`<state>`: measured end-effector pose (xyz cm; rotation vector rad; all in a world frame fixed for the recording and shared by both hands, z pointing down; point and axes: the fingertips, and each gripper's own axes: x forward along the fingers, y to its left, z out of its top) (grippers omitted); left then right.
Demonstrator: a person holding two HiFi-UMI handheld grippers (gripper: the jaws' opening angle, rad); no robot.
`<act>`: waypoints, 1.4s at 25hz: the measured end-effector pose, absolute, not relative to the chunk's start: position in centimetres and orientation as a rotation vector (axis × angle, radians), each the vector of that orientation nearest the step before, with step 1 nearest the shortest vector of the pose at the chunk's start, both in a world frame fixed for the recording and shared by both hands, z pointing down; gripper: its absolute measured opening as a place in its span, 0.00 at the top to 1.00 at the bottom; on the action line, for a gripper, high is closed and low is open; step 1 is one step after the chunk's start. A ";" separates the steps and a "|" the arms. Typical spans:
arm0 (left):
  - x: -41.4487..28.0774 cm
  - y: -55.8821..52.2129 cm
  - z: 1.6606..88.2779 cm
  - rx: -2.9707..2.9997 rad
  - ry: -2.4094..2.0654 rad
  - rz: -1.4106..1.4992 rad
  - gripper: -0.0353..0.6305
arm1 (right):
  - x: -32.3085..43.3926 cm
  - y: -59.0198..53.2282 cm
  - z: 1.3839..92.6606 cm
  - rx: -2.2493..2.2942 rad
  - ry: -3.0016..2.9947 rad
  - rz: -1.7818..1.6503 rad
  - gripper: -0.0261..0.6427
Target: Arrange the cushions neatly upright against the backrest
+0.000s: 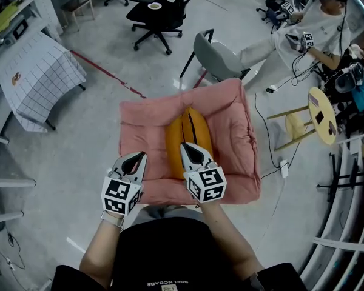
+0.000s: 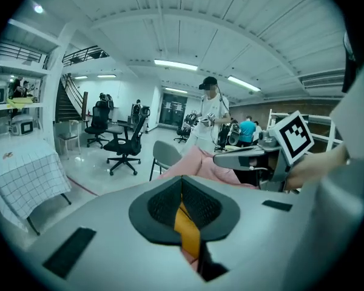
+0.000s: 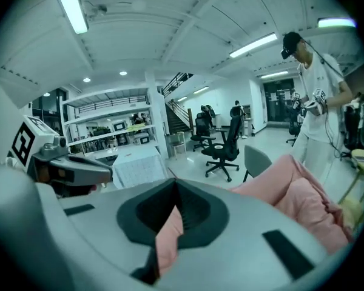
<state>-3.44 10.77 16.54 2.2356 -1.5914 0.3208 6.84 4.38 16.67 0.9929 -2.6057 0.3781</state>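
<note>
Two orange fabric cushions [image 1: 197, 126] stand on edge side by side, touching, with a dark crease between them. They sit in the hollow of a square pink padded floor seat [image 1: 230, 102] that has a raised, puffy rim on all sides. The cushions run from the front of the hollow to the rear rim, and their far ends meet it.

A person stands at the seat's front edge, holding a gripper in each hand just above that edge. The left gripper [image 1: 135, 158] hangs over the pink padding left of the cushions. Its fingers [image 2: 164, 205] are clenched together, and a strip of orange shows through the slit beneath them. The right gripper [image 1: 191, 150] hangs over the near end of the cushions. Its fingers [image 3: 197, 211] are also clenched together, and pink fabric shows in the slit below.

The seat rests on a pale polished floor [image 1: 97, 120]. A grey shell chair [image 1: 215, 56] stands just behind the seat, and a black wheeled office chair [image 1: 158, 14] stands farther back. To the left is a bench draped in a white checked cloth [image 1: 39, 77]. To the right stand a round yellow-topped wooden stool [image 1: 321, 114] and a person in white clothing [image 1: 309, 35]. A white power strip [image 1: 284, 168] lies on the floor beside the seat.
</note>
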 end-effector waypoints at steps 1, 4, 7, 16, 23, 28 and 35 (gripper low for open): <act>-3.1 10.8 15.6 2.253 -1.593 0.304 0.93 | 6.9 4.7 15.6 0.982 -2.631 0.369 0.95; -1.9 11.5 12.8 2.321 -1.585 0.259 0.93 | 7.0 6.2 13.0 0.929 -2.698 0.347 0.95; -1.1 11.7 10.1 2.374 -1.585 0.182 0.93 | 6.9 7.2 10.7 0.871 -2.756 0.291 0.95; -0.2 10.6 4.8 2.451 -1.643 0.111 0.93 | 7.2 7.0 5.7 0.792 -2.868 0.185 0.95; -0.1 10.7 4.6 2.423 -1.707 0.115 0.93 | 7.5 6.6 4.2 0.736 -2.899 0.130 0.95; 0.2 10.8 4.7 2.409 -1.718 0.131 0.93 | 7.6 6.3 4.3 0.724 -2.902 0.146 0.95; 0.2 10.9 5.0 2.383 -1.728 0.121 0.93 | 8.0 6.3 4.7 0.728 -2.899 0.155 0.95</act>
